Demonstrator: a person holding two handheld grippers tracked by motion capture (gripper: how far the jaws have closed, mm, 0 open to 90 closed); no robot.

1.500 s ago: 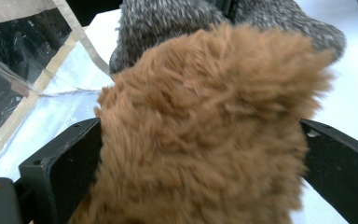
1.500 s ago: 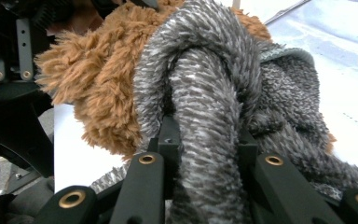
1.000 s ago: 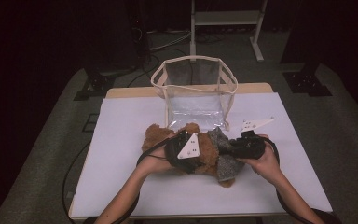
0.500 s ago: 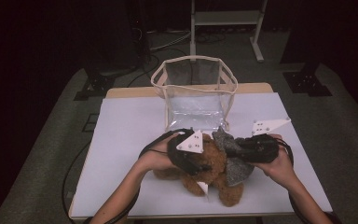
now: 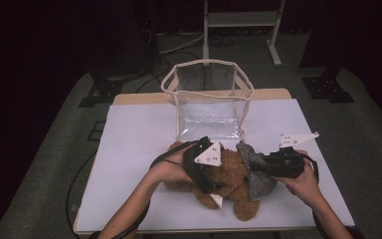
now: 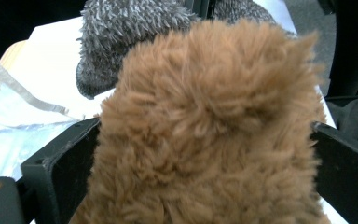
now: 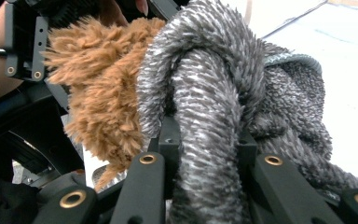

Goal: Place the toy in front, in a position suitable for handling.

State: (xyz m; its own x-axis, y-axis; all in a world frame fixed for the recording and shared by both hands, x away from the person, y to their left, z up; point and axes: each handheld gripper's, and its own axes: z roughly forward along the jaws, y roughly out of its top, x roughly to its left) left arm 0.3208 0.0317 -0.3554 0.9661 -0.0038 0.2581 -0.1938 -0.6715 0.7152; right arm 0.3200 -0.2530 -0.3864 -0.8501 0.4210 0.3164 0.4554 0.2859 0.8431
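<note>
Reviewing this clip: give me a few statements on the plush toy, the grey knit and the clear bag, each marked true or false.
1. The left tongs grip the brown plush toy. True.
2. The right tongs are open and hold nothing. False: they are shut on the grey knit garment.
3. The clear bag stands open on the table, beyond the toy. True.
4. The plush toy already lies inside the bag. False: it lies on the table in front of it.
5. The grey knit garment touches the toy. True.
</note>
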